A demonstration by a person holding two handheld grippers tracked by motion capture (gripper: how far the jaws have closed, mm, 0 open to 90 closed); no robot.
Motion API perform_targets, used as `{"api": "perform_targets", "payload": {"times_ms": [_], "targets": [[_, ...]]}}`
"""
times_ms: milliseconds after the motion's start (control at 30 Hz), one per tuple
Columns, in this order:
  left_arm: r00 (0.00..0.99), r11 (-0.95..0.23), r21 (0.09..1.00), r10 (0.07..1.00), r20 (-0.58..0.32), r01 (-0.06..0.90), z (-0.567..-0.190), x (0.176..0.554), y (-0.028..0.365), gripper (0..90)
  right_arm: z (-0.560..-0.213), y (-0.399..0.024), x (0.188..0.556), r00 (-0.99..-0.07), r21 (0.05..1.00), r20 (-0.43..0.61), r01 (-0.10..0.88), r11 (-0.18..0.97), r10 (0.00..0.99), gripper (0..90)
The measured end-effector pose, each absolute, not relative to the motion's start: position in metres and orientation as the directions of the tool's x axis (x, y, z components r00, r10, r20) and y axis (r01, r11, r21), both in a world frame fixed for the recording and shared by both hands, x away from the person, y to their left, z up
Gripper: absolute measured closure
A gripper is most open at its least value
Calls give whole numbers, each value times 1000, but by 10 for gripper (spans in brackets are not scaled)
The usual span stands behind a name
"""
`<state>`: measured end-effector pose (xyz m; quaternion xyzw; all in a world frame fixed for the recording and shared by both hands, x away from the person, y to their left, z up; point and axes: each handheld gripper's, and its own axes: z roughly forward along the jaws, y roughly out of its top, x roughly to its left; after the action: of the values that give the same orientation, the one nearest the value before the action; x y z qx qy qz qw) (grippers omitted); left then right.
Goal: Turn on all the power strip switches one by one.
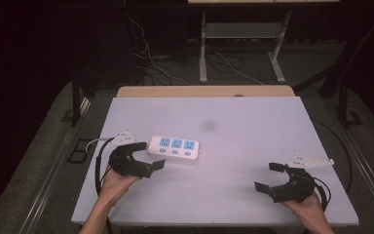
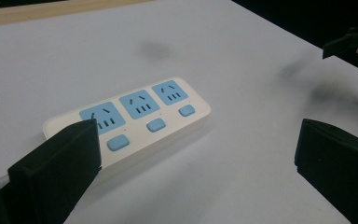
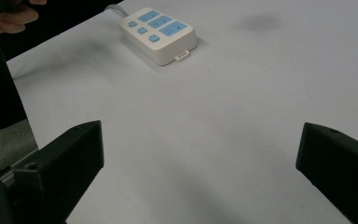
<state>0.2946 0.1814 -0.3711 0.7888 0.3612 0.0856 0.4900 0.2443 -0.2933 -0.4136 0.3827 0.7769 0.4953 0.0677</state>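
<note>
1. The white power strip lies flat on the table, its long side running left to right.
2. The left gripper, jaws wide and empty, sits just beside the strip's left end, much nearer.
3. The right gripper, also wide and empty, is well apart from the strip.

Right gripper had both black jaws spread wide, one at each bottom corner, nothing between them but bare white table. Power strip lay flat well ahead, upper left of centre: white body, three blue sockets, three blue buttons alongside, small tab on the near end, cable leaving the far end. Faint dark smudge on the table right of it. A hand showed at the top-left corner.
</note>
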Motion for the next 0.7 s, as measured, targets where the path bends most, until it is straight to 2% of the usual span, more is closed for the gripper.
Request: {"api": "perform_targets", "payload": {"times_ms": [700], "targets": [[714,-314,797,672,-196,515,-360,323,185,0,-414,-293,244,-699,821,273,528,219,661,6]]}}
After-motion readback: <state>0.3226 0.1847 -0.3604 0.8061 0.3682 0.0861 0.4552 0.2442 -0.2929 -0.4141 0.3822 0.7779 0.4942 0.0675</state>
